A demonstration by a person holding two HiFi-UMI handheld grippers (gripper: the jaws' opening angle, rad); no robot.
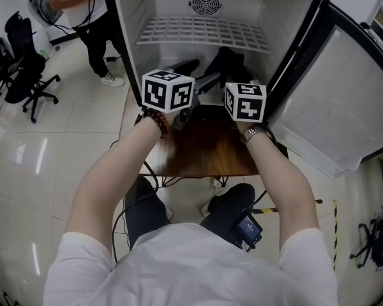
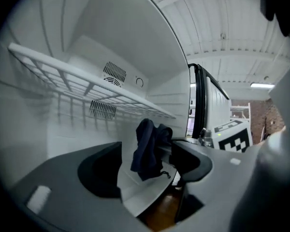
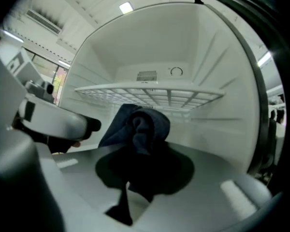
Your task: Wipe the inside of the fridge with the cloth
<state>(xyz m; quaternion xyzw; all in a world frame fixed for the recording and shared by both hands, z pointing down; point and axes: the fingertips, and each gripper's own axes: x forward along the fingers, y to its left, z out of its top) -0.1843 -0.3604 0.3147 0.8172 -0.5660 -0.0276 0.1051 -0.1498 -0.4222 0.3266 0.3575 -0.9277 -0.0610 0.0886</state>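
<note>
The dark blue cloth (image 1: 227, 61) hangs bunched in my right gripper (image 1: 235, 72), just inside the front of the white fridge (image 1: 287, 24). In the right gripper view the jaws are shut on the cloth (image 3: 140, 127), which rises in a wad above my right gripper (image 3: 142, 170). My left gripper (image 1: 198, 74) is beside it on the left, its jaws spread wide with nothing between them. In the left gripper view the cloth (image 2: 150, 149) dangles beyond my left gripper (image 2: 152, 173), apart from both its fingers (image 2: 104, 170).
A white wire shelf (image 1: 204, 30) spans the fridge above the cloth, with a round fan vent (image 1: 206, 4) on the back wall. The fridge door (image 1: 335, 107) stands open at the right. The fridge sits on a wooden table (image 1: 204, 148). A person (image 1: 83, 11) and an office chair (image 1: 25, 75) are far left.
</note>
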